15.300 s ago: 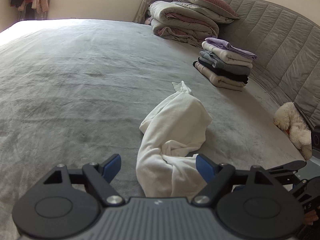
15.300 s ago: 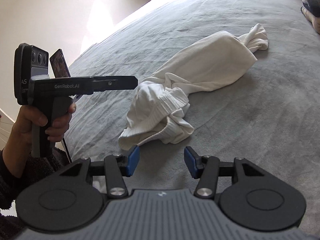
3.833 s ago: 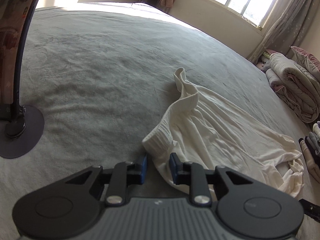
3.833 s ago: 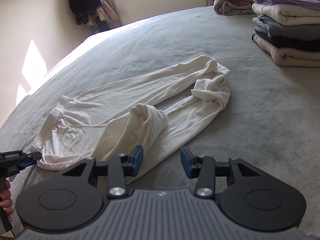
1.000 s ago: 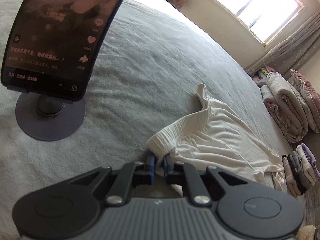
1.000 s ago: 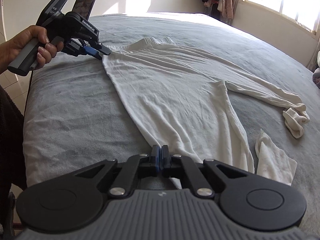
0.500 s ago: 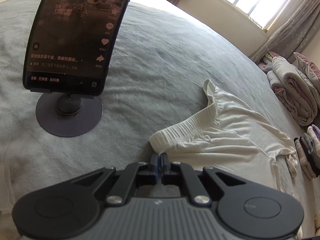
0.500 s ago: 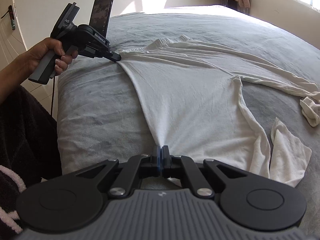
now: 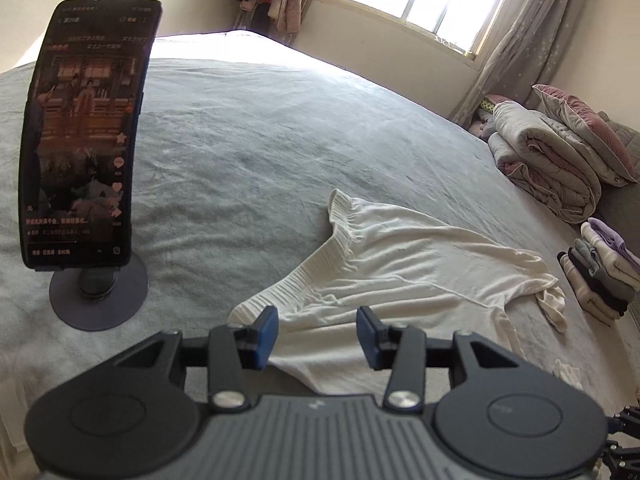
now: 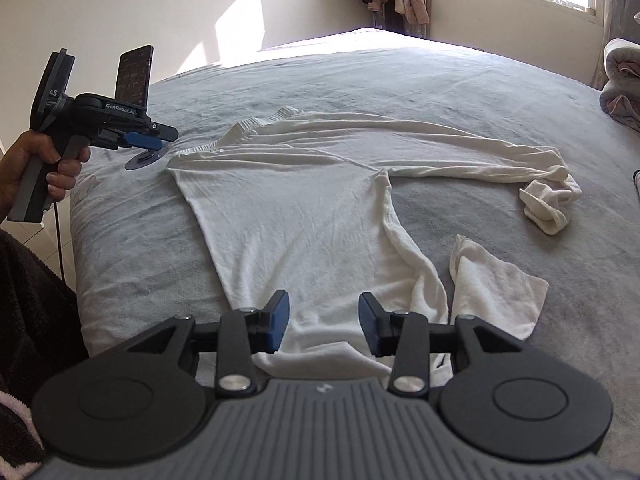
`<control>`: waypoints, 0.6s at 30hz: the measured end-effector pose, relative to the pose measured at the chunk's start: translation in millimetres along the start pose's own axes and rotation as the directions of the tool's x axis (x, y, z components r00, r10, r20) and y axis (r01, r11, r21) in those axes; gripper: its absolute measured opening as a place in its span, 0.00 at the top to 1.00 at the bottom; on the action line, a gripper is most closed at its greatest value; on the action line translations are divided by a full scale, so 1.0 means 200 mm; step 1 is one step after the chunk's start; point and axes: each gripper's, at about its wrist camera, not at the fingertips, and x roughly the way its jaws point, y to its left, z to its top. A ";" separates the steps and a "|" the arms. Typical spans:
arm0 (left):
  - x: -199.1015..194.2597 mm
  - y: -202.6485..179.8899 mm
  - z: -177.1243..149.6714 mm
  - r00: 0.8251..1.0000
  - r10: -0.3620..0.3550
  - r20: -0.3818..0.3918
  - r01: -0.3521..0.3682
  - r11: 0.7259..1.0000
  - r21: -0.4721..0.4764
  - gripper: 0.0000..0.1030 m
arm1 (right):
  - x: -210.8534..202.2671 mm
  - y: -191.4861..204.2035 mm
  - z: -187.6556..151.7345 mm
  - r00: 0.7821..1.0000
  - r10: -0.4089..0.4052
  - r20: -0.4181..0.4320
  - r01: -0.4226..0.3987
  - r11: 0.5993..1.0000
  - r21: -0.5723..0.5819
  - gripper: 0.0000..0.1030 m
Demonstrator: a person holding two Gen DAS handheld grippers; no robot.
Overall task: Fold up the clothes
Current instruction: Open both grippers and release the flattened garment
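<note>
A white long-sleeved top (image 10: 304,200) lies spread flat on the grey bed (image 10: 460,92), hem toward me, collar at the far left. One sleeve stretches right and ends in a bunched cuff (image 10: 548,204); the other is folded beside the body (image 10: 492,292). My right gripper (image 10: 323,328) is open and empty just above the hem. My left gripper (image 9: 316,336) is open and empty above the shoulder edge of the top (image 9: 400,268). It also shows in the right wrist view (image 10: 148,140), raised off the bed, left of the collar.
A phone on a round stand (image 9: 80,152) is upright on the bed at my left. A stack of folded clothes (image 9: 600,272) and rolled quilts with a pillow (image 9: 560,160) lie at the far right. The bed's near edge runs along the left (image 10: 80,240).
Both grippers were shut on the top half a second ago, holding it stretched. Both have opened and let go, and the top now lies flat on the bed.
</note>
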 end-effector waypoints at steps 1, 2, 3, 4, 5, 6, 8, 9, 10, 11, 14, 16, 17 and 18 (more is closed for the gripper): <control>0.01 -0.04 -0.01 1.000 -0.016 -0.004 0.017 1.000 0.026 0.57 | 0.00 -0.02 0.00 1.000 -0.027 0.006 0.027 1.000 0.015 0.58; 0.03 -0.08 -0.02 0.999 -0.035 -0.010 0.035 0.998 0.053 0.57 | -0.01 -0.05 0.01 0.998 -0.058 0.011 0.058 0.998 0.035 0.58; 0.04 -0.12 -0.03 0.998 -0.054 -0.018 0.055 0.995 0.079 0.56 | -0.01 -0.08 0.01 0.996 -0.091 0.015 0.090 0.994 0.056 0.58; 0.06 -0.17 -0.05 0.997 -0.072 -0.030 0.075 0.992 0.105 0.56 | 0.00 -0.11 0.02 0.992 -0.122 0.013 0.121 0.990 0.075 0.58; 0.08 -0.22 -0.07 0.995 -0.089 -0.045 0.095 0.987 0.132 0.56 | 0.00 -0.14 0.02 0.989 -0.149 0.010 0.148 0.985 0.093 0.58; 0.10 -0.26 -0.09 0.992 -0.107 -0.060 0.115 0.981 0.157 0.56 | 0.00 -0.16 0.02 0.985 -0.172 0.005 0.170 0.979 0.111 0.58; 0.12 -0.34 -0.13 0.987 -0.132 -0.090 0.149 0.966 0.211 0.50 | 0.01 -0.21 0.03 0.977 -0.215 -0.013 0.214 0.966 0.144 0.58; 0.14 -0.38 -0.14 0.985 -0.142 -0.103 0.163 0.958 0.235 0.48 | 0.02 -0.24 0.03 0.972 -0.235 -0.026 0.236 0.958 0.160 0.58; 0.14 -0.42 -0.16 0.981 -0.152 -0.117 0.178 0.949 0.261 0.44 | 0.03 -0.26 0.03 0.967 -0.252 -0.040 0.255 0.951 0.173 0.58; 0.15 -0.46 -0.18 0.978 -0.163 -0.131 0.194 0.938 0.287 0.41 | 0.04 -0.28 0.02 0.961 -0.270 -0.061 0.277 0.942 0.187 0.58; 0.16 -0.57 -0.23 0.968 -0.188 -0.168 0.237 0.905 0.354 0.36 | 0.05 -0.34 0.01 0.946 -0.303 -0.116 0.322 0.919 0.228 0.58; 0.17 -0.63 -0.25 0.962 -0.201 -0.186 0.260 0.886 0.384 0.36 | 0.06 -0.37 0.00 0.941 -0.308 -0.139 0.334 0.907 0.256 0.58; 0.18 -0.66 -0.26 0.959 -0.207 -0.193 0.269 0.878 0.396 0.36 | 0.06 -0.39 0.00 0.941 -0.305 -0.145 0.334 0.903 0.271 0.58; 0.18 -0.68 -0.27 0.957 -0.211 -0.199 0.277 0.872 0.405 0.36 | 0.06 -0.40 0.00 0.942 -0.303 -0.147 0.334 0.899 0.284 0.58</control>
